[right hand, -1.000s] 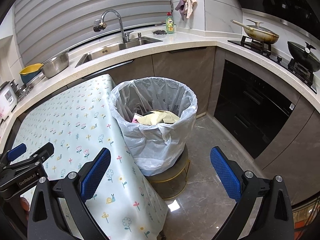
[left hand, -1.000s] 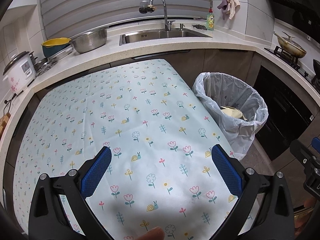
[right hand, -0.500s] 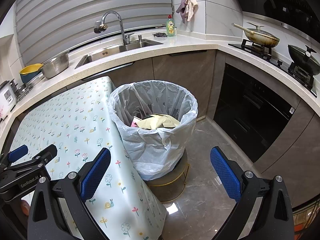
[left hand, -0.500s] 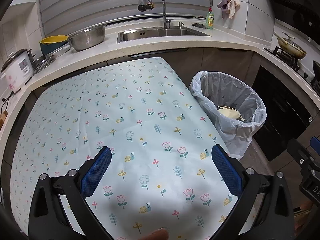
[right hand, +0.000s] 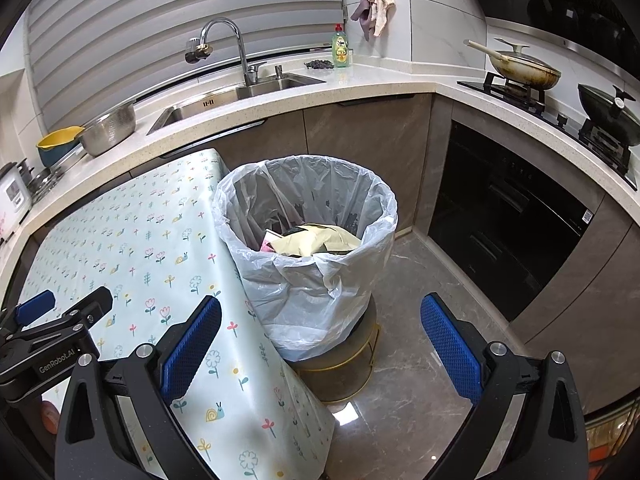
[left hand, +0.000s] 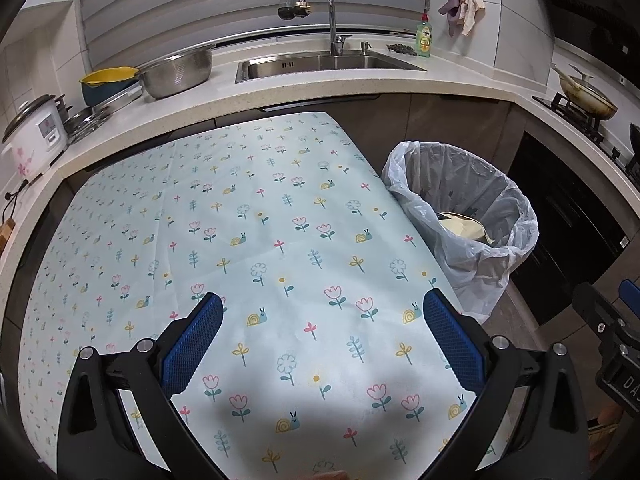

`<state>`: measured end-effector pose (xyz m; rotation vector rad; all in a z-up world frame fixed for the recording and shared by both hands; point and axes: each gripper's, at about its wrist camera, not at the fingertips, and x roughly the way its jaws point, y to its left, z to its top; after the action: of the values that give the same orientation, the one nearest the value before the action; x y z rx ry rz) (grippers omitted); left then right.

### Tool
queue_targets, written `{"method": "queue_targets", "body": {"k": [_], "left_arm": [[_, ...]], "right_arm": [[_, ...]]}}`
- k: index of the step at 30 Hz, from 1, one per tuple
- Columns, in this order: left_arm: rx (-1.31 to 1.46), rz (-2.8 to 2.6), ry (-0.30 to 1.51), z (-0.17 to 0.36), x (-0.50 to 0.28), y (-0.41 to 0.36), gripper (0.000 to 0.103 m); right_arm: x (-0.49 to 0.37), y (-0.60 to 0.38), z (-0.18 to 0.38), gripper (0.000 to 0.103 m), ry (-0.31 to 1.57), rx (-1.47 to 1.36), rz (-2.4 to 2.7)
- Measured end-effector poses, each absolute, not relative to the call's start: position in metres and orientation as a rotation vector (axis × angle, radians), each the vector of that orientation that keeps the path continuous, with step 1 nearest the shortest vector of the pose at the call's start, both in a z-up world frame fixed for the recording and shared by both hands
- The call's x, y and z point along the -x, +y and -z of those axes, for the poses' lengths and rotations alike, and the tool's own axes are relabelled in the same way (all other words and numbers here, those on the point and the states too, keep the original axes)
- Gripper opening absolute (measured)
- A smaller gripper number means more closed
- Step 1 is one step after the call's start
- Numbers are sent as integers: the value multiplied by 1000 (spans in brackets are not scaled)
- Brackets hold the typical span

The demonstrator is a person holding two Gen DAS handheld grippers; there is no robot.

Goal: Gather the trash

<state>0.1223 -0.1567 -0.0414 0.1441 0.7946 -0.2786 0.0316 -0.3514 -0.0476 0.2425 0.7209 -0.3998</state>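
A trash bin lined with a white plastic bag (right hand: 316,216) stands on a small gold stool (right hand: 340,368) beside the table's right edge; it also shows in the left wrist view (left hand: 480,216). Yellowish paper trash (right hand: 316,240) and a pink scrap lie inside it. My left gripper (left hand: 320,340) is open and empty over the table with the flowered cloth (left hand: 240,240). My right gripper (right hand: 320,344) is open and empty, in front of the bin and above the floor. The left gripper's body shows at the left of the right wrist view (right hand: 56,332).
A counter (left hand: 280,88) with a sink (left hand: 320,64), metal bowl (left hand: 176,72), yellow bowl (left hand: 108,80) and rice cooker (left hand: 36,128) runs behind the table. A stove with pans (right hand: 524,68) is at the right. Dark oven cabinets (right hand: 508,232) face the marble floor (right hand: 420,360).
Both grippers have drawn back and risen a little: the table and the bin sit lower and farther in view. Both stay open and empty.
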Motion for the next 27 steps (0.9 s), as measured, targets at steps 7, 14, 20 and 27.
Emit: {"method": "queue_targets", "body": {"k": [7, 14, 20, 27], "left_arm": [[-148, 276, 786, 42, -124, -163, 96], [-157, 276, 775, 41, -128, -173, 96], [-164, 267, 769, 40, -131, -177, 96], [-177, 266, 771, 42, -132, -182, 96]], "right_arm": [[-36, -352, 49, 96, 724, -239, 395], [-40, -354, 50, 96, 722, -241, 388], [-44, -357, 52, 96, 724, -244, 379], [-46, -359, 53, 96, 726, -250, 376]]}}
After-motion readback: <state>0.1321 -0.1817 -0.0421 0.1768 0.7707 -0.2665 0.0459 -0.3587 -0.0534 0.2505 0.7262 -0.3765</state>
